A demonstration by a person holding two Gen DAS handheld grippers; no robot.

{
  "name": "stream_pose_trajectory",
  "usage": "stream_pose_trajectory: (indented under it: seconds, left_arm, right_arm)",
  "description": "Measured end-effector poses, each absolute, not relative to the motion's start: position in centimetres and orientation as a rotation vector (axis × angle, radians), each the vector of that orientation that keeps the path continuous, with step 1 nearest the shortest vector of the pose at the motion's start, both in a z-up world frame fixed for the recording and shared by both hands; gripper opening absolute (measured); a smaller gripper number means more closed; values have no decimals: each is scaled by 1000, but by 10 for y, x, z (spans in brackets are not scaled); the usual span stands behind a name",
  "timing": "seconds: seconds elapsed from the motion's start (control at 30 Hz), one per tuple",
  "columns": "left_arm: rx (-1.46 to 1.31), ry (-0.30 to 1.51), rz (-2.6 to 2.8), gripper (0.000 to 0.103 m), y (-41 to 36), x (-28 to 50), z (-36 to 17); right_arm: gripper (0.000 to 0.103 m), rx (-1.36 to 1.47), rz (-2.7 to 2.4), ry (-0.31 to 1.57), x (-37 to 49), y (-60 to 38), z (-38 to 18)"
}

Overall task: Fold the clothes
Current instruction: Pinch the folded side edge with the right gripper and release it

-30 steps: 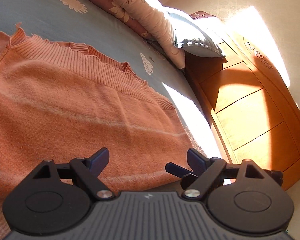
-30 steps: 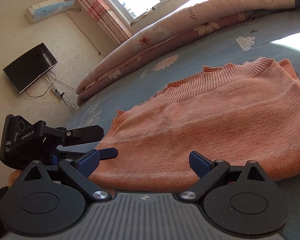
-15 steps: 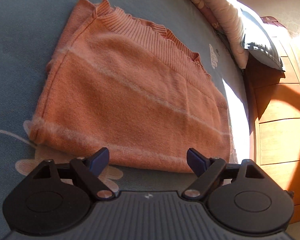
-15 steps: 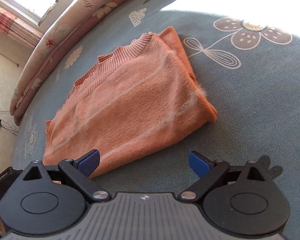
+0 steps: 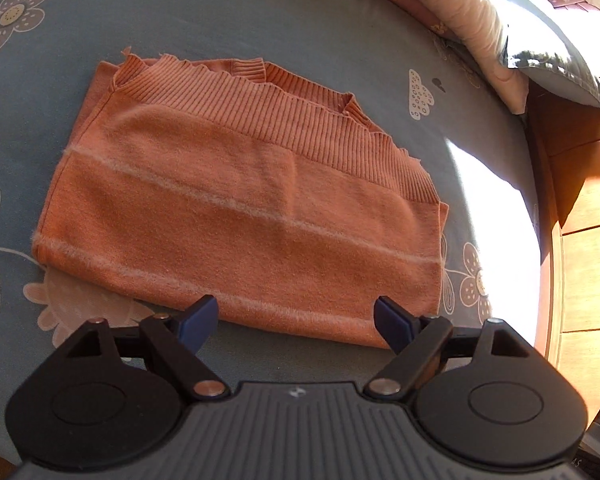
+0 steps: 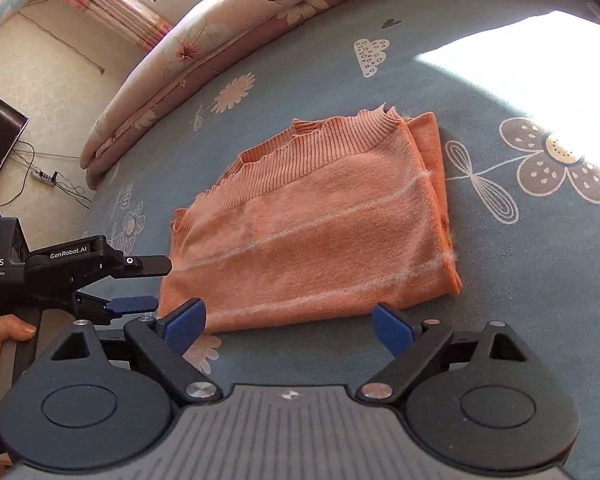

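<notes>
I see my left gripper spread wide above the near edge of the folded orange sweater, pinching nothing; my right gripper hangs empty too, jaws closing a little on air; the sweater lies flat on the blue flowered bedsheet.

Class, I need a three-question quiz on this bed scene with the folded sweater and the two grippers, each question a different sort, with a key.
1. True or false: the sweater lies folded on the bed.
2. The left gripper holds: A) the sweater B) the pillow C) nothing.
3. Fill in: the sweater's colour is ____.

Key: 1 true; 2 C; 3 orange.
</notes>
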State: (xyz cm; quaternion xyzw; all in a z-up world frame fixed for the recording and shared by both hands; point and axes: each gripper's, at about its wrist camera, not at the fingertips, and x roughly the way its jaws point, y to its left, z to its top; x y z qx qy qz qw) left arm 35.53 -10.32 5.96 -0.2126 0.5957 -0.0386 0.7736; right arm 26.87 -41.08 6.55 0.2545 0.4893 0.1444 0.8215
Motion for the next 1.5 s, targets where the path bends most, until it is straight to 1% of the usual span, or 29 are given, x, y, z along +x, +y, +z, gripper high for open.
stream_pose_trajectory:
  seconds: [0.03, 0.07, 0.1, 0.13, 0.17, 0.2, 0.3, 0.47, 0.57, 0.6, 0.63, 0.7, 0.77, 0.9, 1.03, 1.07, 1.13, 1.23, 1.43, 1.5]
  left_arm:
    - [-458, 1293, -58, 85, -106, 356, 57]
    - [-453, 1295, -36, 85, -109, 357, 53]
    - [-447, 1296, -16, 84, -111, 356, 49]
    - [-430, 1298, -10, 84, -116, 357, 45]
    - [-404, 1302, -15, 81, -121, 357, 42]
    - [-379, 1303, -16, 77, -125, 357, 39]
    - [-341, 1307, -27, 74, -138, 358, 25]
    - [-342, 1313, -30, 74, -149, 356, -2]
    - [-343, 1305, -24, 74, -147, 354, -17]
    - [-331, 1293, -19, 74, -145, 354, -20]
    - [-323, 1278, -12, 74, -140, 354, -23]
    - [-315, 1244, 5, 74, -128, 353, -28]
    - [-309, 1193, 30, 74, -108, 351, -30]
    - [-321, 1124, 91, 74, -64, 347, -36]
    - [-391, 1157, 172, 77, -14, 335, -53]
    - [-423, 1171, 196, 75, -2, 332, -55]
    - [-508, 1203, 248, 74, 21, 325, -57]
    - [-556, 1113, 205, 75, 37, 329, -31]
    - [-549, 935, -22, 76, 30, 420, -20]
    - [-545, 901, -53, 76, 26, 447, -27]
  right_arm:
    - [85, 512, 320, 1039, 274, -418, 64]
    - [75, 504, 331, 1035, 279, -425, 60]
    - [60, 496, 342, 1031, 283, -433, 56]
    - [51, 494, 352, 1031, 288, -440, 51]
    - [32, 512, 356, 1041, 293, -445, 44]
    - [19, 527, 354, 1043, 297, -448, 37]
    - [18, 527, 357, 1040, 308, -450, 16]
    - [18, 495, 346, 1064, 327, -438, -28]
    - [18, 458, 252, 1064, 326, -441, -46]
    - [8, 464, 221, 1071, 323, -445, -51]
    - [1, 475, 197, 1076, 321, -449, -56]
    - [0, 515, 190, 1076, 317, -454, -63]
    - [0, 492, 196, 1077, 317, -450, -59]
    - [15, 422, 221, 1088, 319, -436, -46]
    - [17, 353, 251, 1139, 324, -412, -33]
    - [18, 334, 262, 1152, 327, -403, -30]
    - [21, 299, 285, 1176, 332, -384, -24]
    - [23, 282, 314, 1187, 344, -358, -14]
    - [26, 280, 361, 1188, 372, -304, -6]
    - [27, 283, 369, 1190, 380, -288, -5]
